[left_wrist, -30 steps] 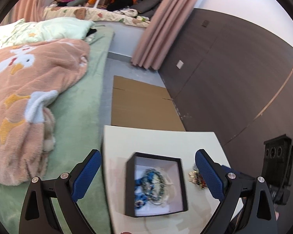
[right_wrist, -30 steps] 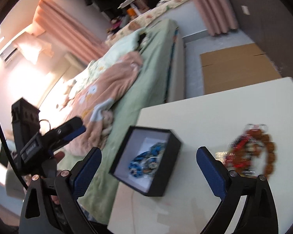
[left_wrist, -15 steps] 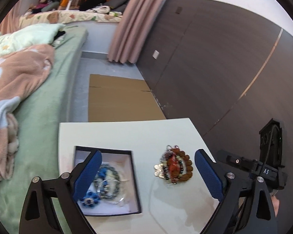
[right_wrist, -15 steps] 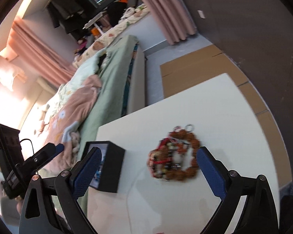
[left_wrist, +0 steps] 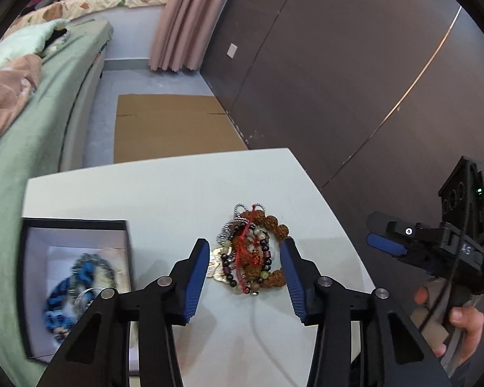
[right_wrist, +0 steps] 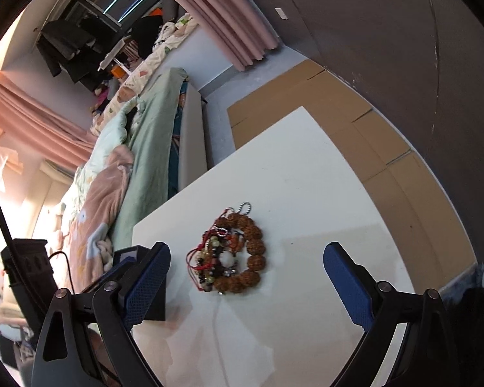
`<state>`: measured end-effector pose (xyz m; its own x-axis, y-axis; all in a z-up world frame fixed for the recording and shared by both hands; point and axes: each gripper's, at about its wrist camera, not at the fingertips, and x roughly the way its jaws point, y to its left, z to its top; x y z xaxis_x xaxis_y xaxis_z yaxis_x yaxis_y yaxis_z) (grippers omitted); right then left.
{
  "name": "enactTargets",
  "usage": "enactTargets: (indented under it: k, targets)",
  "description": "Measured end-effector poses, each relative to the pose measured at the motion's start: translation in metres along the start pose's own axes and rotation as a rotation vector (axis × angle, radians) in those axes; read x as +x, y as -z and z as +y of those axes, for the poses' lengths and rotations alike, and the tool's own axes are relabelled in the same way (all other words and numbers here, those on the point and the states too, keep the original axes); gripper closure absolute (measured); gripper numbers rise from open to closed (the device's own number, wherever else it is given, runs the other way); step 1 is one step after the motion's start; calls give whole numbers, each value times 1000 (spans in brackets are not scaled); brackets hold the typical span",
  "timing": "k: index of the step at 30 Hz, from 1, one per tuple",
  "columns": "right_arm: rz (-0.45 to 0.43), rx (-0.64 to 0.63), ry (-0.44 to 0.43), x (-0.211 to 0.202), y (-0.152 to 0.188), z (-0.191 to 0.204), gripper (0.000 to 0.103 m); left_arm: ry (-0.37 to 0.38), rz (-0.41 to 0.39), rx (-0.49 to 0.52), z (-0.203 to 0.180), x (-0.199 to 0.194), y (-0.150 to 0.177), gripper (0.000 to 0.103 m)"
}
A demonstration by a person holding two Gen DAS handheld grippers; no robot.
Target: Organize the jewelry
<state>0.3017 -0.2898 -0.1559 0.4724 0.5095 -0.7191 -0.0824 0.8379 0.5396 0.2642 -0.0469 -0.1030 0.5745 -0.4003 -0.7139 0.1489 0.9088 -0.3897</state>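
1. The left tongs [left_wrist: 244,259] are spread apart, with the bracelet pile [left_wrist: 253,253] lying between their tips.
2. The right tongs [right_wrist: 247,269] are spread wide and pinch nothing.
3. The pile looks light, floppy and tangly; grab the big brown beads [right_wrist: 255,246].

Bare tabotop [right_wrist: 322,200] along the far edge and out to the right edge, open to a pass. Blocked at the left edge by a black jewelry box [left_wrist: 32,290] with upright walls. Mid-tabletop taken by a heap of bead bracelets [left_wrist: 253,251], well apart from the box, bare strip between. Left hand-held gripper [left_wrist: 244,272] parted, straddling the heap; right hand-held gripper [right_wrist: 246,283] spread wide above.
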Motion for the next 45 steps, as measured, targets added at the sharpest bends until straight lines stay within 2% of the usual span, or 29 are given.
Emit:
enactTargets:
  k: [5,10,11,12,14,17,19,22,28,33,38,45]
  targets:
    - [24,27,-22,5,1,-4,17,-2,29,2,-4,25,4,58]
    - [53,29,-34,15,4,-2,27,-15,67,-7,-2,49,5,64]
    - [57,32,-36,17,4,-1,28,-15,75,-12,0,53,6,67]
    - [62,35,-36,20,4,-1,28,-11,84,-20,3,57,6,78]
    - [70,38,-37,25,4,1,28,8,99,-35,6,61,6,93]
    - [80,35,-46,33,3,6,29,28,82,-23,5,57,7,101]
    - [88,27,-53,39,3,11,30,34,65,-16,3,51,6,101]
    - [105,23,-65,50,4,18,39,62,25,-8,0,36,3,101]
    - [112,26,-65,57,6,24,39,104,-44,6,-5,5,-6,101]
    - [114,7,-56,64,6,31,39,84,-84,-12,6,-17,-12,101]
    - [137,-19,-55,80,3,38,55,59,-102,-33,18,-31,-14,101]
    - [164,-29,-47,98,4,44,67,38,-120,-43,29,-52,-15,101]
